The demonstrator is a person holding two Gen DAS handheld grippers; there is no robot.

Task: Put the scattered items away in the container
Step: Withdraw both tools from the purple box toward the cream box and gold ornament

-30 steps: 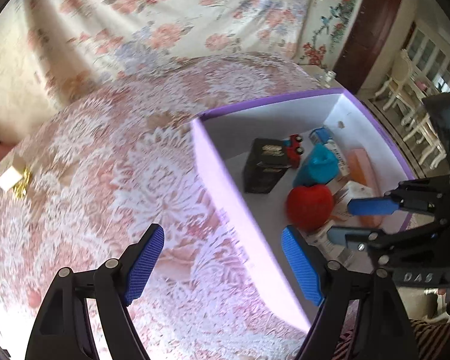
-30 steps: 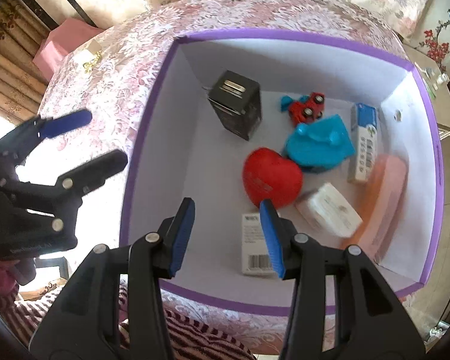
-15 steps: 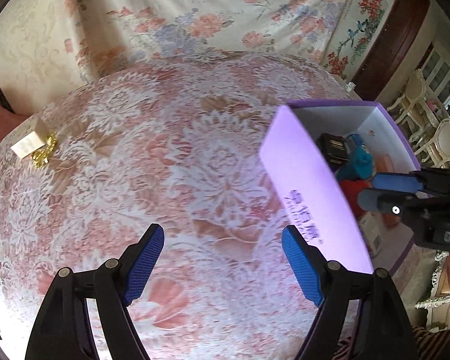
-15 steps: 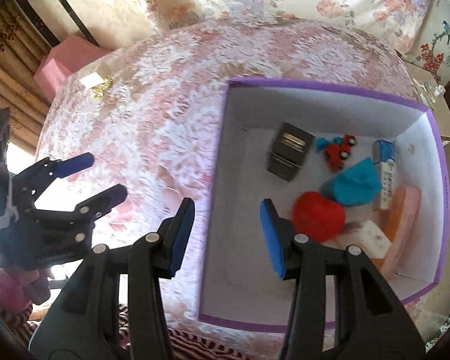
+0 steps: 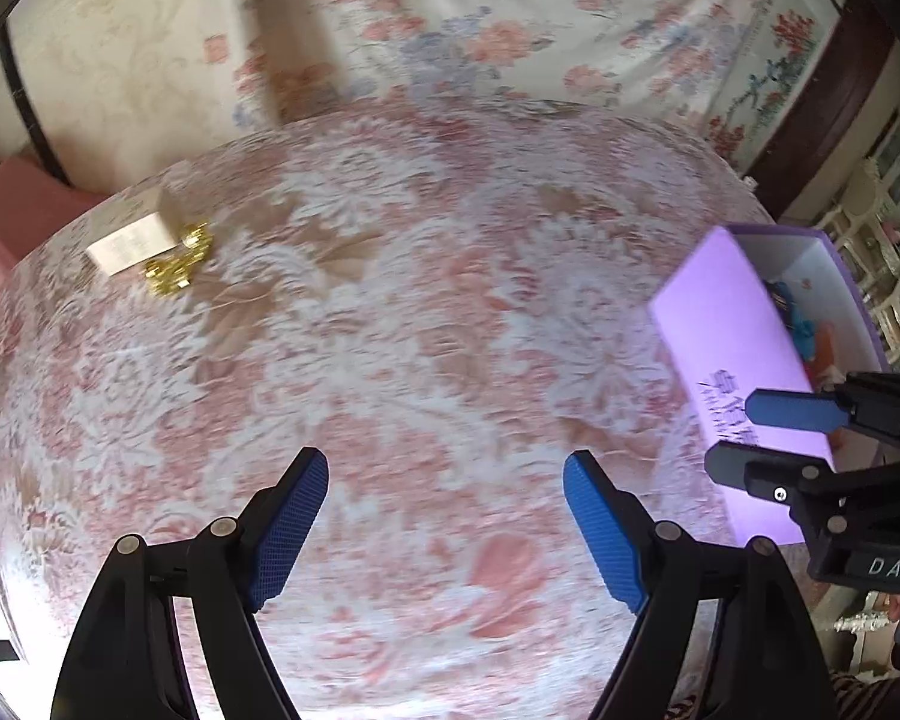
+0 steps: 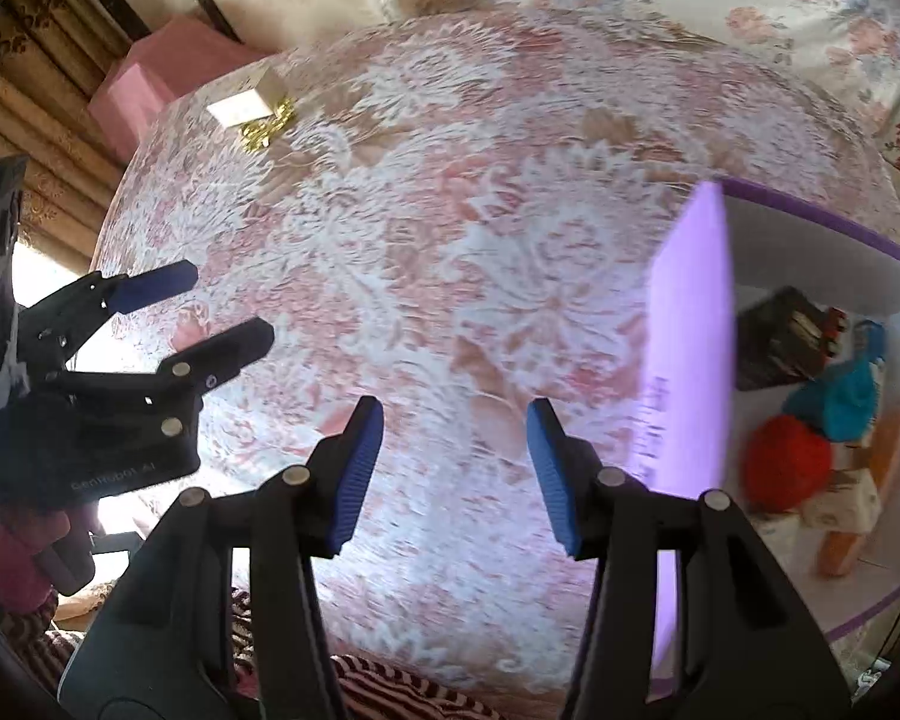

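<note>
Left hand-held gripper (image 5: pixel 447 519): jaws wide apart, nothing between them, over bare lace cloth on the worktop (image 5: pixel 390 312). Right hand-held gripper (image 6: pixel 455 468): jaws opening, empty, also over the cloth. Purple container (image 6: pixel 690 324) sits at right of both views; inside it a red heart-shaped item (image 6: pixel 786 462), a teal item (image 6: pixel 840 396), a dark box (image 6: pixel 780 336). Still out on the worktop, upper left of frame, well apart from the container: small white box (image 5: pixel 132 243) touching a gold trinket (image 5: pixel 177 267).
</note>
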